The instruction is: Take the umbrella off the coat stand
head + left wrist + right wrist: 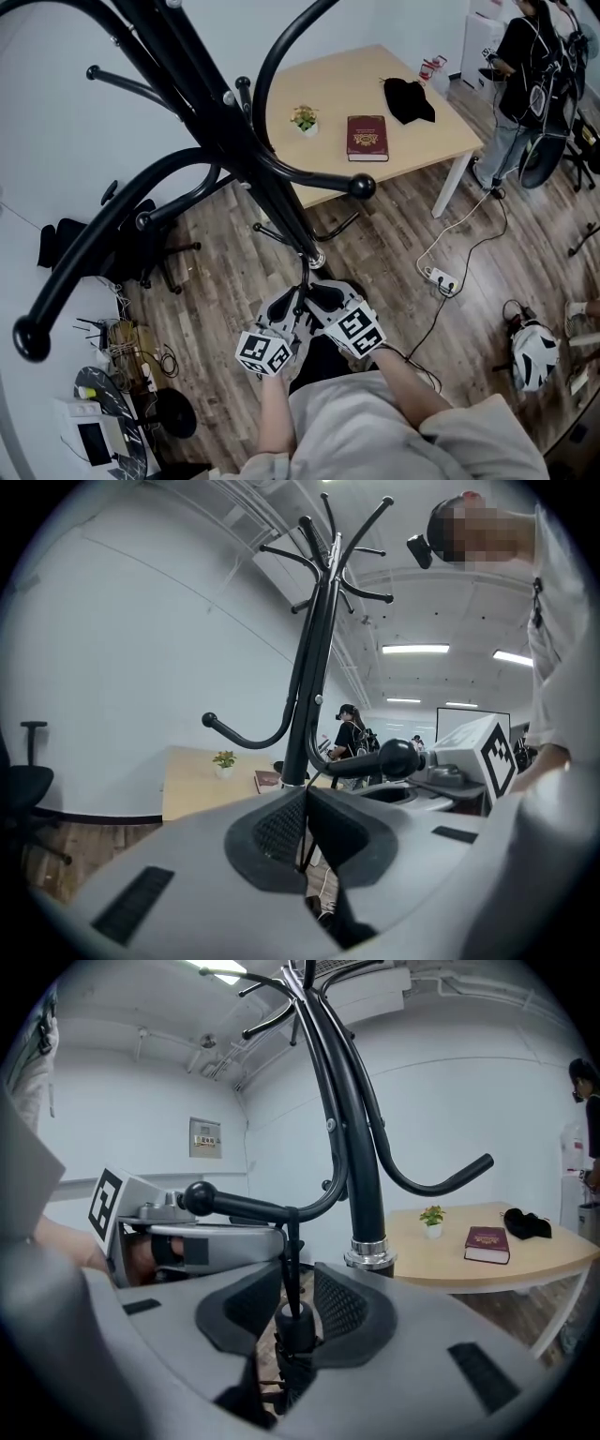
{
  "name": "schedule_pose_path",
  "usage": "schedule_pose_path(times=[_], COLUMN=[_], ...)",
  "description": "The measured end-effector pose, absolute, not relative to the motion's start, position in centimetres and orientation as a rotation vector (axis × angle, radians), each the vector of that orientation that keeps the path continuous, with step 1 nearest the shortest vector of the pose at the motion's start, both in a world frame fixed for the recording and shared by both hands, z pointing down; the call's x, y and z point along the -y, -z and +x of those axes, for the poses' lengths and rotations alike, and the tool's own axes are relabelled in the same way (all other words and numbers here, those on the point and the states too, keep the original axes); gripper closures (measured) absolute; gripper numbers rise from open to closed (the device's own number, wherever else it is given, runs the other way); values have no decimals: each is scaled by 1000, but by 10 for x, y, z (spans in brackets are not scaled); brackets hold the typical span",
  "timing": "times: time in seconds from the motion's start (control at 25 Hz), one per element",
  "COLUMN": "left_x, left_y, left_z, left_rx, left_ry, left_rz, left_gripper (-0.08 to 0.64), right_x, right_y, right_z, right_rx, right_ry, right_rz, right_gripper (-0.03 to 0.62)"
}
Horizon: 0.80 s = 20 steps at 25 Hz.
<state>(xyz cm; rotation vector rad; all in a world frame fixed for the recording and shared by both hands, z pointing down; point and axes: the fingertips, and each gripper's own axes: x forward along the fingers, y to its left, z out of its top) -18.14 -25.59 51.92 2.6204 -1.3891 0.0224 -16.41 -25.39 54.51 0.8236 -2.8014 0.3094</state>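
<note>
Two grippers, both in your hands, meet at a low hook (239,1207) of the black coat stand (361,1176), where the umbrella (291,1349) hangs. It dangles by a thin strap (285,1260) looped over the hook's level arm, between the ball (195,1197) at its tip and the stand's pole. Only its round black handle (293,1319) shows clearly, pointing upward just below the hook.

Your left gripper (305,834) is clenched, jaws fully together, and the thin strap appears pinched between its pads (277,832). That hold looks meant to control the loop, so it can be slid outward along the arm and over the ball.

Your right gripper (295,1309) is released. Its jaws stand apart on either side of the handle, which sits between them without clearly being pressed. I judge it is placed there to take the umbrella's weight once it closes, letting the strap go slack.

From your head camera, both grippers sit side by side, aimed at the pole. Beyond the stand is a wooden table (412,141) with a red book (367,138) and a small potted plant (304,119), well apart from your work.

The umbrella is not yet off: its strap lies over the hook.
</note>
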Motion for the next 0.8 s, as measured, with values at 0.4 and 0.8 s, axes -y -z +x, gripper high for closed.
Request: schedule_pose_path(times=[0.4, 0.8], left_x=[259, 252], left_y=[-520, -514], left_z=[-181, -188], left_rx=[1427, 1500], left_ry=[-61, -40], left_rz=[2636, 2619], left_gripper=[535, 535], right_x=[269, 270], right_y=[-552, -541], right_z=[-155, -133], right_rx=[2688, 2707], right_ry=[-231, -236], right_rz=[1025, 1118], right_gripper=[578, 581])
